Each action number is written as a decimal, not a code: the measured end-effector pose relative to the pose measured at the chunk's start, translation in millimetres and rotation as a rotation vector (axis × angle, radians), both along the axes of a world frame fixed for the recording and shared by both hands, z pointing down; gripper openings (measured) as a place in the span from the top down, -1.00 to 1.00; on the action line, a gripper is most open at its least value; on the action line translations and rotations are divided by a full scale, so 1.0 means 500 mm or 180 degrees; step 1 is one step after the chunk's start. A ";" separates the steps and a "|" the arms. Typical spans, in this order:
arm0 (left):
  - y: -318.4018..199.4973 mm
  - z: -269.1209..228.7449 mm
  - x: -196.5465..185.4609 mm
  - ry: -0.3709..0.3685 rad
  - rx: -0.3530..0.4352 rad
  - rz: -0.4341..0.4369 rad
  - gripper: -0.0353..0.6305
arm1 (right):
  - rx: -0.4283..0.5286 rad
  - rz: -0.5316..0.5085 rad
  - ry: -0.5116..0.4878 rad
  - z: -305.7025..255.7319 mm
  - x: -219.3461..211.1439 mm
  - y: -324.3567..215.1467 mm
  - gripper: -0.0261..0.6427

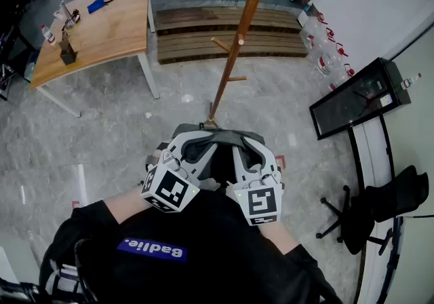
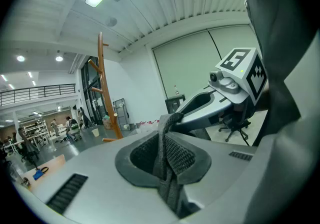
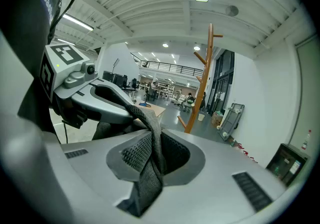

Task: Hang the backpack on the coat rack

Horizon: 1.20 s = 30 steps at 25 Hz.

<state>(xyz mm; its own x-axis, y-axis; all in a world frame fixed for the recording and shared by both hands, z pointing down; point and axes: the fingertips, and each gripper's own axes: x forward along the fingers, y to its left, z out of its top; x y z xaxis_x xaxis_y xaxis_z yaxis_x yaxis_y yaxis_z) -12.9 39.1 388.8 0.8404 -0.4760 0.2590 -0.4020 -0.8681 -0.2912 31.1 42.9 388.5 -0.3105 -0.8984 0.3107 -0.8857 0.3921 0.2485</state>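
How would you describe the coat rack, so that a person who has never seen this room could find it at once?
Start from the light wooden table at the far left, then move right to the low slatted wooden platform. The coat rack stands on the grey floor just before it: one thin brown wooden pole with short pegs, the only tall upright thing there.

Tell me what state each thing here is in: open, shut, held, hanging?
Left gripper, shut on the backpack strap.
Right gripper, shut on the same strap.
Backpack strap, pinched by both grippers, not yet hung.
Coat rack, upright, visible pegs bare.
Office chair, dark garment draped over it.
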 end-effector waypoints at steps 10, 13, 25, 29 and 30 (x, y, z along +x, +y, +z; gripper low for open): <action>0.002 -0.003 0.004 -0.0014 -0.0009 0.0001 0.77 | -0.0032 -0.0006 -0.0003 -0.001 0.004 0.003 0.76; 0.005 0.001 0.007 -0.0015 -0.0027 -0.0005 0.77 | -0.0057 -0.0017 -0.0030 0.003 0.006 0.006 0.76; -0.027 -0.001 0.037 -0.0058 -0.0018 -0.0158 0.77 | -0.0062 -0.0178 -0.0045 0.003 0.038 -0.029 0.76; -0.056 -0.027 0.054 -0.0057 0.0066 -0.0278 0.77 | -0.0006 -0.0321 -0.0015 -0.020 0.055 -0.057 0.76; -0.062 -0.033 0.058 -0.0051 0.0086 -0.0317 0.77 | 0.0016 -0.0358 -0.0013 -0.026 0.060 -0.064 0.76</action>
